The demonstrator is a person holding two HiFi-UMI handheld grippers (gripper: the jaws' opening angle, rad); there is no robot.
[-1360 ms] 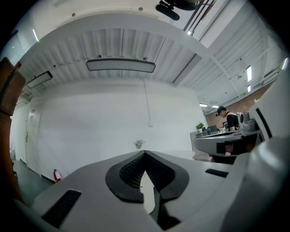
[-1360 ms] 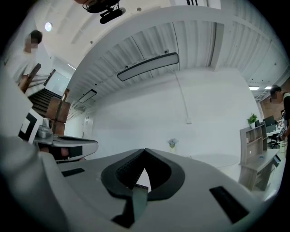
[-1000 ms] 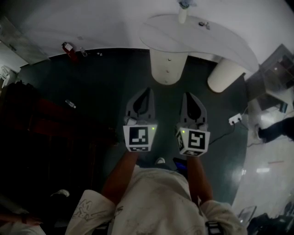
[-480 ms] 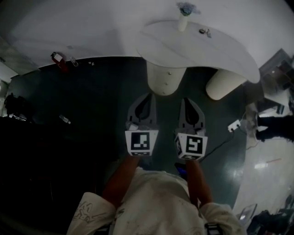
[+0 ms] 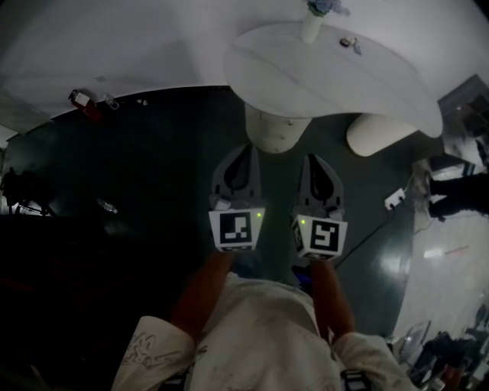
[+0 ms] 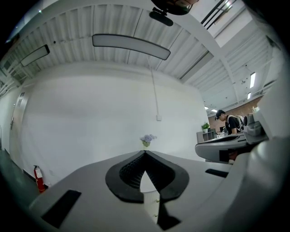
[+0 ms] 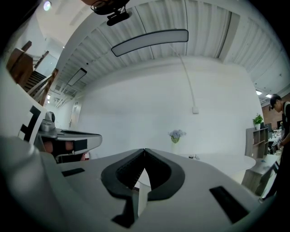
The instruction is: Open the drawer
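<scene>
A white rounded drawer pedestal point(image 5: 276, 130) with small knobs stands under a curved white desk top point(image 5: 328, 72), straight ahead of me. Both grippers are held level, side by side, pointing at it and short of it. My left gripper point(image 5: 245, 148) is shut with nothing in it; in the left gripper view its tips point(image 6: 145, 152) meet, and the pedestal's knobbed front point(image 6: 150, 201) shows through the gap below them. My right gripper point(image 5: 315, 157) is shut and empty too; a strip of the pedestal point(image 7: 142, 190) shows beneath its touching tips point(image 7: 145, 150).
A vase of flowers point(image 5: 315, 17) and small items point(image 5: 351, 43) sit on the desk. A second white cylinder point(image 5: 382, 134) stands to the right. A power strip with cable point(image 5: 393, 200), a bottle point(image 5: 107, 206) and a fire extinguisher point(image 5: 82, 103) are on the dark floor. A person point(image 5: 458, 191) stands far right.
Both grippers have been carried forward together toward the desk; the pedestal and desk top now sit closer to the jaw tips. Both stay shut.
</scene>
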